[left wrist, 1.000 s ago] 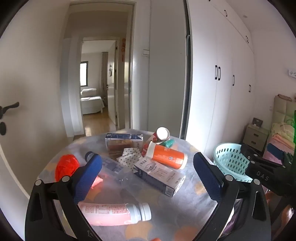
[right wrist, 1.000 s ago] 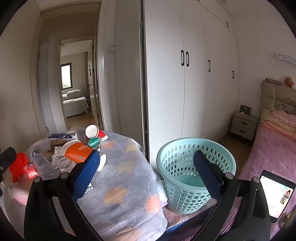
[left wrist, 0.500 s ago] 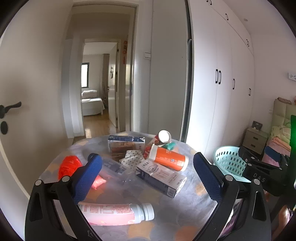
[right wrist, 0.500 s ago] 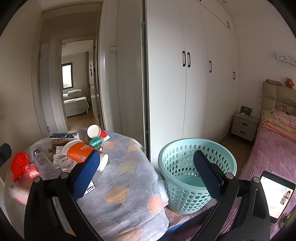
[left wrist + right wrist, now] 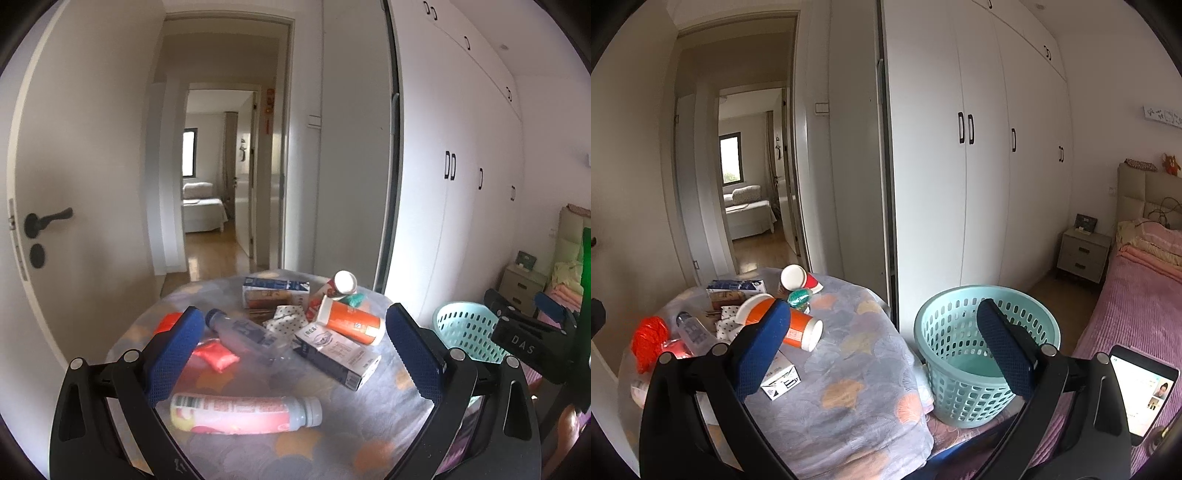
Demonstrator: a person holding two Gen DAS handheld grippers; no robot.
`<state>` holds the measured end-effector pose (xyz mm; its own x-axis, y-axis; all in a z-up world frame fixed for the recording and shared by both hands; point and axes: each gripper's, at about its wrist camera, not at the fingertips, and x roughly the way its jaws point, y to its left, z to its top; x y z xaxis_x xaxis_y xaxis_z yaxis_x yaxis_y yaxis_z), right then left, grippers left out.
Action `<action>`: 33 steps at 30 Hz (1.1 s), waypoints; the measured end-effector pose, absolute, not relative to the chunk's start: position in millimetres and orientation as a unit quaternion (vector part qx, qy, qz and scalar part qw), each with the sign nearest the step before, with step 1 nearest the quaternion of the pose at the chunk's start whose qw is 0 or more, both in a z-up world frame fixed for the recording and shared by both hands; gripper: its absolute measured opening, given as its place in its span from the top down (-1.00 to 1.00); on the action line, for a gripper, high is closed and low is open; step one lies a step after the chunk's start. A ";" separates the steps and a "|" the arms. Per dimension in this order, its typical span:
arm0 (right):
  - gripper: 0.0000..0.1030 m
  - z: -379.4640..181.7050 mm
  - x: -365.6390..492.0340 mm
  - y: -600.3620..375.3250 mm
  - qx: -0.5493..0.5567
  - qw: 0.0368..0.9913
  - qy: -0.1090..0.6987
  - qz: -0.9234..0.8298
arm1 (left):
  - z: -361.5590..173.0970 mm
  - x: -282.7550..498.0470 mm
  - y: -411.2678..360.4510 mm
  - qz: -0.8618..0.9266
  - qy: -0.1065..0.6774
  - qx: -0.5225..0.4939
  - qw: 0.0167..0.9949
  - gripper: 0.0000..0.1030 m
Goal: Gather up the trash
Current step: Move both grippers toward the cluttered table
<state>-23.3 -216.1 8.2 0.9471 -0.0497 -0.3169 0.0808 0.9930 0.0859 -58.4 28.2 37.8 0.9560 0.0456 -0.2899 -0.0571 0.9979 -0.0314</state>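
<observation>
Progress looks like 0 so far: the basket [image 5: 986, 332] shows a bare floor through its open top, as far as the right wrist view reaches, and all the trash sits on the table [image 5: 369, 424]. Judging by that, every item is left to collect.

Left gripper [image 5: 295, 354]: fingers spread wide, nothing between them, hovering above the table. Right gripper [image 5: 886, 350]: also wide open and empty, pointed at the gap between table edge and basket, with the basket just ahead and right of it.

Trash relative to the left gripper:
- pink bottle [image 5: 243, 412] lying flat, nearest, low between the fingers
- clear bottle [image 5: 247, 334] lying ahead, just inside the left finger
- red wrapper [image 5: 216, 357] beside that finger
- dark carton [image 5: 336, 354] ahead centre
- orange cup [image 5: 349, 320] on its side, behind the carton
- polka-dot packet [image 5: 288, 317], blue box [image 5: 275, 291], red cup [image 5: 338, 288] and a green ball [image 5: 351, 298] at the far side

Basket sits off the table, right of the left gripper, next to the right one.

Writing: "DAS" reads on the right gripper's body in the left wrist view. The pink bottle carries a barcode and red lettering, too blurred to read. The carton and blue box have print and logos, not legible. A phone [image 5: 1141, 395] at far right shows a chat-like screen, text unreadable.
</observation>
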 end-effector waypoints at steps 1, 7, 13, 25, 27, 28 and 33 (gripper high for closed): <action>-0.86 9.9 -25.4 -216.2 0.050 0.986 0.158 -0.032 | 40.6 -61.1 28.2 0.026 0.144 -0.020 0.989 -0.86; -0.83 16.8 -41.4 -219.3 0.045 0.988 0.147 -0.031 | 49.8 -76.5 28.3 0.029 0.137 -0.021 0.990 -0.86; -0.76 22.2 -46.3 -234.4 0.069 0.985 0.157 -0.029 | 62.6 -87.1 51.1 0.053 0.154 -0.039 0.986 -0.86; -0.20 33.1 -36.5 -231.7 0.099 0.977 0.188 0.031 | 77.8 -104.4 141.8 0.087 0.189 -0.102 0.973 -0.85; -0.20 35.6 -36.1 -224.8 0.093 0.977 0.185 0.040 | 72.2 -98.2 154.7 0.084 0.199 -0.114 0.970 -0.85; -0.20 35.6 -35.5 -222.1 0.088 0.978 0.187 0.043 | 67.4 -91.7 163.2 0.085 0.210 -0.122 0.966 -0.85; -0.20 25.7 -28.9 -207.4 0.058 0.978 0.189 0.064 | 45.7 -57.3 182.6 0.074 0.242 -0.149 0.956 -0.85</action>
<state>-28.9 -207.4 25.7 0.9203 0.1472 -0.3625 -0.1030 0.9850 0.1383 -57.3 182.6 45.7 0.8716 0.0684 -0.4854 -0.2130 0.9447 -0.2494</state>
